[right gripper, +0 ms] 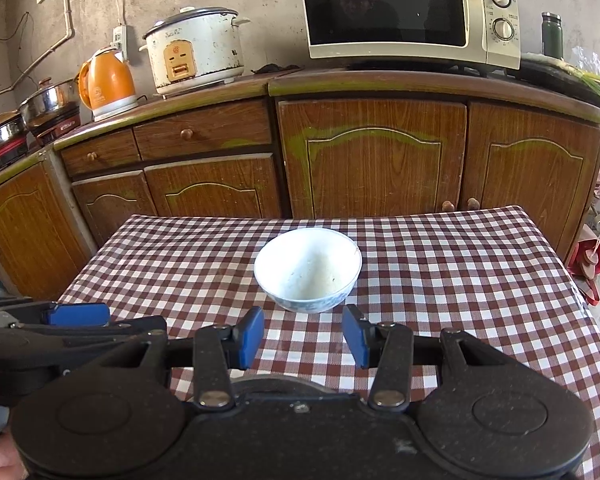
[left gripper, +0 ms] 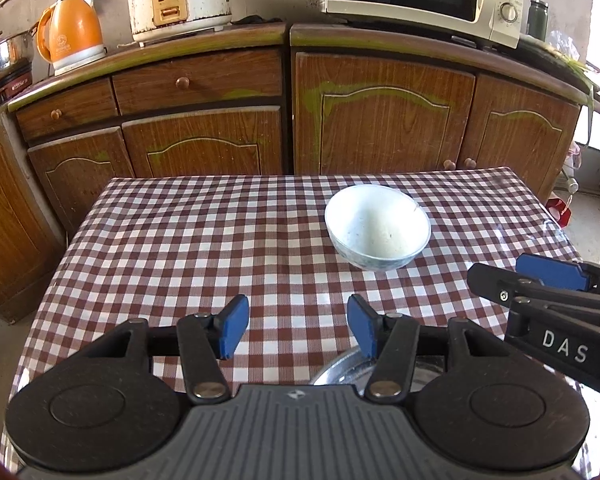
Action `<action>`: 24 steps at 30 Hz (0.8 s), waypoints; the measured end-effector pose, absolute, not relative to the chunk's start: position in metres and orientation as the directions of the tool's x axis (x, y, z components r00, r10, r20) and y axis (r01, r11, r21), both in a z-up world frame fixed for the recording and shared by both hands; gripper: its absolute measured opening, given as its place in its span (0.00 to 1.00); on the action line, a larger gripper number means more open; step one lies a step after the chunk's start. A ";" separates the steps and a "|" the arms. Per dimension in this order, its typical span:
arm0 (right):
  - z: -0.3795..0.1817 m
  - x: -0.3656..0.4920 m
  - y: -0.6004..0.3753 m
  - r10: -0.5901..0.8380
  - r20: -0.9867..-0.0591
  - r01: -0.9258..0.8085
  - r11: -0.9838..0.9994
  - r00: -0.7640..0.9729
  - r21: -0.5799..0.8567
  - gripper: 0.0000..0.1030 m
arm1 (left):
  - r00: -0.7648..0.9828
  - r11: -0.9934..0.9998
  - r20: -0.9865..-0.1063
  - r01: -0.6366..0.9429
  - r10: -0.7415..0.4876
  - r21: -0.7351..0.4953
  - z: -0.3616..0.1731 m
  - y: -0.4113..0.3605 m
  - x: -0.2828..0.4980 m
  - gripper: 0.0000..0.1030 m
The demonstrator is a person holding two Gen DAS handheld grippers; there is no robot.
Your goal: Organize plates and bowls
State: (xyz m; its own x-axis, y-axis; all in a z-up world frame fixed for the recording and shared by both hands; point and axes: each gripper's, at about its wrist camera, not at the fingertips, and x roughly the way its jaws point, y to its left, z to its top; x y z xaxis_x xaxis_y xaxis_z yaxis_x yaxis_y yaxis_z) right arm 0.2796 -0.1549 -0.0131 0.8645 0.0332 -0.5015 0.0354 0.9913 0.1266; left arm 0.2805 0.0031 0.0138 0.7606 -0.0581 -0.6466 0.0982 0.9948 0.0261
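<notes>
A table covered in a glossy brown-and-white checked cloth carries a white bowl standing upright toward its far half, and at the near edge the rim of a shiny metal dish (mostly hidden, so its shape is unclear).

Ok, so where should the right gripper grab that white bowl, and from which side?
Take the bowl by its near rim, one finger inside and one outside. It stands upright and open-topped on the checked table, and looks too wide to span. The right gripper is open and empty just short of it, so coming straight in from the near side, slightly above, seems easiest.
</notes>
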 end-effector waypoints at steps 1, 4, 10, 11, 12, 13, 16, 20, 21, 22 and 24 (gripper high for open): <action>-0.014 0.282 -0.156 0.033 -0.503 0.037 0.991 0.864 0.128 0.53 | 0.761 0.995 -0.646 0.098 -0.057 0.027 0.013 0.002 0.283 0.54; -0.018 0.290 -0.158 0.031 -0.506 0.040 0.991 0.862 0.129 0.53 | 0.758 0.995 -0.650 0.100 -0.057 0.029 0.009 0.001 0.289 0.54; -0.025 0.311 -0.161 0.028 -0.517 0.043 0.991 0.855 0.125 0.53 | 0.751 0.995 -0.659 0.098 -0.051 0.034 0.000 0.001 0.306 0.55; -0.027 0.315 -0.161 0.027 -0.518 0.042 0.992 0.855 0.121 0.53 | 0.748 0.994 -0.662 0.100 -0.050 0.037 -0.002 0.002 0.309 0.55; -0.028 0.318 -0.160 0.026 -0.517 0.040 0.992 0.856 0.116 0.53 | 0.747 0.994 -0.664 0.100 -0.046 0.043 -0.003 0.002 0.313 0.55; -0.029 0.322 -0.160 0.025 -0.517 0.039 0.993 0.856 0.113 0.53 | 0.747 0.994 -0.663 0.099 -0.040 0.052 -0.005 0.001 0.316 0.55; -0.033 0.334 -0.163 0.020 -0.525 0.050 0.992 0.851 0.118 0.53 | 0.748 0.994 -0.662 0.102 -0.045 0.048 -0.009 0.002 0.329 0.55; -0.042 0.354 -0.170 0.012 -0.545 0.065 0.990 0.838 0.123 0.53 | 0.751 0.994 -0.658 0.100 -0.054 0.033 -0.014 0.000 0.349 0.58; -0.045 0.358 -0.172 0.012 -0.549 0.072 0.989 0.835 0.131 0.53 | 0.746 0.994 -0.663 0.107 -0.066 0.022 -0.017 -0.001 0.355 0.59; -0.047 0.363 -0.174 0.011 -0.554 0.077 0.988 0.833 0.135 0.53 | 0.738 0.994 -0.671 0.111 -0.076 0.009 -0.019 -0.002 0.362 0.59; -0.051 0.373 -0.176 0.010 -0.562 0.086 0.986 0.827 0.145 0.53 | 0.734 0.994 -0.675 0.107 -0.077 0.002 -0.024 -0.005 0.372 0.59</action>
